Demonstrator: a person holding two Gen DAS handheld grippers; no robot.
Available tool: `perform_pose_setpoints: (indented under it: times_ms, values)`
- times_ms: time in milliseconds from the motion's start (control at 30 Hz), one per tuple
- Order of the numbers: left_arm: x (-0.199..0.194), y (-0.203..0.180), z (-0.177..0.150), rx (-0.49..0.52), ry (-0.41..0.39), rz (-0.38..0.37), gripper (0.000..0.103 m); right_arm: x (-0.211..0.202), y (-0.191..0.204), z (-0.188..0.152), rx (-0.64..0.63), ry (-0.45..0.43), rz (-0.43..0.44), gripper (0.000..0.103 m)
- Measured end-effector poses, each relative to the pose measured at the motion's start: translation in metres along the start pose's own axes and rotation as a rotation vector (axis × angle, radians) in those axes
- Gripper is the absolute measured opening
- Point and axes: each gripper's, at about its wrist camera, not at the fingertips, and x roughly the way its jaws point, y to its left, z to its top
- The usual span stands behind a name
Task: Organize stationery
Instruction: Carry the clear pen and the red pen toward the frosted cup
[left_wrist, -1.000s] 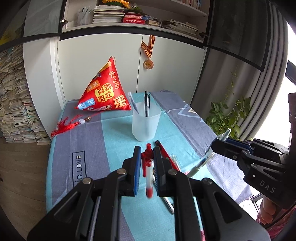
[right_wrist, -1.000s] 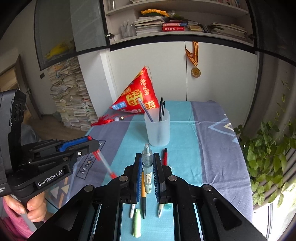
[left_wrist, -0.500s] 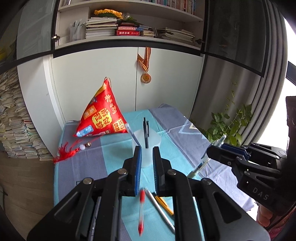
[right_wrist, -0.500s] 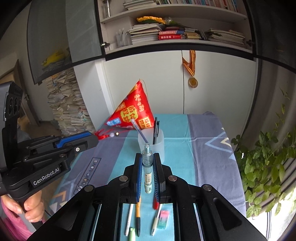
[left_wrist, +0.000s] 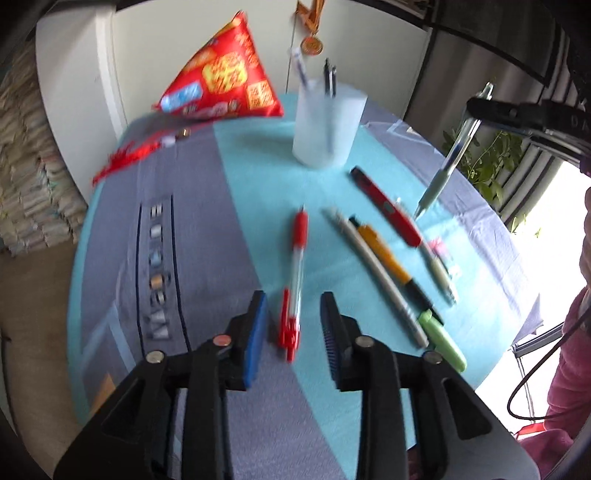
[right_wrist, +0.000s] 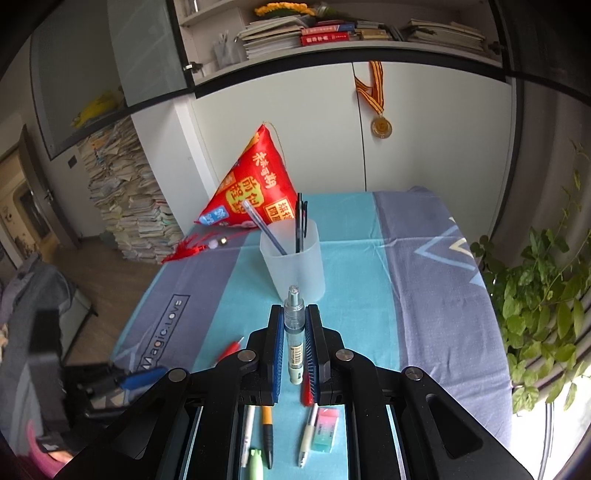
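Note:
A red pen (left_wrist: 295, 273) lies on the tablecloth, its near end between the blue pads of my open left gripper (left_wrist: 293, 326), which does not grip it. My right gripper (right_wrist: 294, 341) is shut on a pale blue-green pen (right_wrist: 294, 332), held upright above the table; it also shows in the left wrist view (left_wrist: 448, 162). A frosted pen cup (right_wrist: 293, 264) with a few pens stands further back, also in the left wrist view (left_wrist: 327, 123). Several pens, a green highlighter (left_wrist: 441, 339) and an eraser (right_wrist: 325, 428) lie on the cloth.
A red pyramid-shaped bag (right_wrist: 255, 188) and a red tassel (right_wrist: 192, 249) sit behind the cup. White cabinets with a medal (right_wrist: 381, 127) stand at the back. A potted plant (right_wrist: 539, 302) is to the right of the table. Stacks of papers are at left.
The red pen has slipped out of my left gripper and now lies on the cloth. The left gripper has opened and dropped low over it. The right gripper still holds its pen.

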Motion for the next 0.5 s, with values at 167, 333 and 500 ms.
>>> perform_pose_setpoints:
  times_ms: [167, 333, 500]
  values:
    - [-0.004, -0.011, -0.013, 0.054, -0.028, -0.016, 0.042, -0.004, 0.006, -0.004, -0.001, 0.002, 0.01, 0.012]
    - [0.012, -0.009, -0.018, 0.074, 0.012, 0.041, 0.039, -0.015, 0.011, -0.008, -0.009, -0.014, 0.006, 0.012]
    - [0.012, 0.0, -0.02, 0.066, -0.001, 0.044, 0.012, -0.024, 0.015, -0.008, -0.013, -0.033, -0.003, 0.012]
